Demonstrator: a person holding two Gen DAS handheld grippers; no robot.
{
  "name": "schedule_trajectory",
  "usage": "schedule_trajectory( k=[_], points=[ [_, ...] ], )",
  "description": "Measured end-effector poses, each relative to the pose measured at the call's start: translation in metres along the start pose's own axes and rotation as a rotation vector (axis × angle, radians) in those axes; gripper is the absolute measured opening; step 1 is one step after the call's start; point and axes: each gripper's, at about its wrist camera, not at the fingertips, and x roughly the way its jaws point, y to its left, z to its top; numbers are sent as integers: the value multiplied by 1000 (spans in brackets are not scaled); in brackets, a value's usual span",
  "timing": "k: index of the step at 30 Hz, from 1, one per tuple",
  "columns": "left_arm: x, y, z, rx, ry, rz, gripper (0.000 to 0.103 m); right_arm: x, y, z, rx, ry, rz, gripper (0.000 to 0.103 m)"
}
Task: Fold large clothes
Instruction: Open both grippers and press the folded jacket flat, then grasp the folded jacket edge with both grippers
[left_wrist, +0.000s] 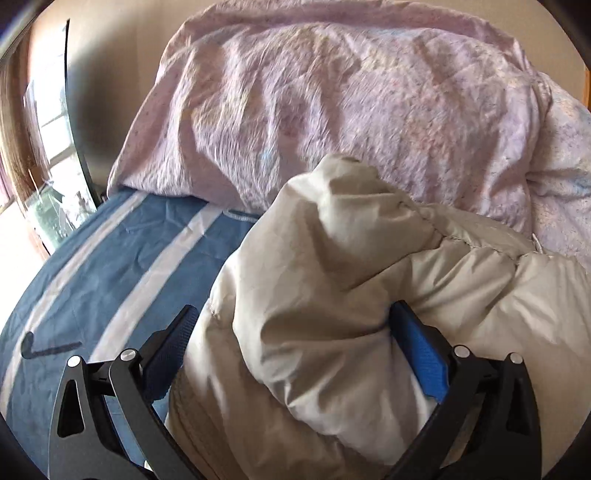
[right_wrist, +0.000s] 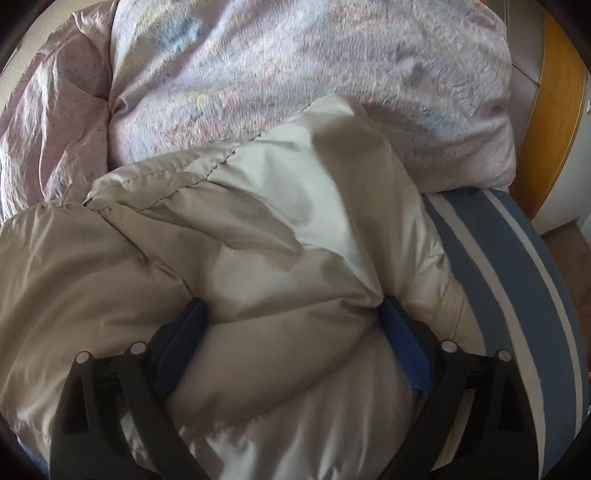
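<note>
Left wrist view shows the left gripper (left_wrist: 291, 347) clamped wide on the puffy beige jacket (left_wrist: 332, 280) lying on the striped bed sheet (left_wrist: 110, 266); the right gripper (right_wrist: 295, 328) likewise. It seems light, soft, slippery; better to hold at the seams.

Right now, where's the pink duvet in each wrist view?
Left wrist: pink duvet fills the top, behind the beige puffer jacket.
Right wrist: pink duvet spans the top, again behind the jacket.
Shared landmark: blue striped sheet, lower left in the left view, right edge in the right.
</note>
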Motion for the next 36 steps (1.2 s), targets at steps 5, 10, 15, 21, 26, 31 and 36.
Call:
schedule_trajectory(
  k=[5, 10, 15, 21, 26, 31, 36],
  points=[
    [17, 10, 1, -63, 18, -50, 102, 11, -4, 2, 16, 11, 25, 100],
    [7, 42, -3, -198, 78, -141, 102, -24, -37, 3, 163, -9, 125, 91],
    [-48, 92, -22, -313, 20, -261, 101, -75, -100, -30, 446, -40, 283, 92],
    [-57, 138, -61, -556, 132, -379, 101, -60, -144, -79, 743, 107, 406, 93],
    [-53, 141, -91, -676, 196, -424, 101, -40, -136, -106, 839, 174, 467, 93],
    [-48, 122, -101, -698, 217, -453, 101, -33, -123, -105, 845, 176, 486, 93],
    [-44, 105, -103, -693, 217, -442, 99, -30, -112, -99, 833, 168, 486, 89]
  ],
)
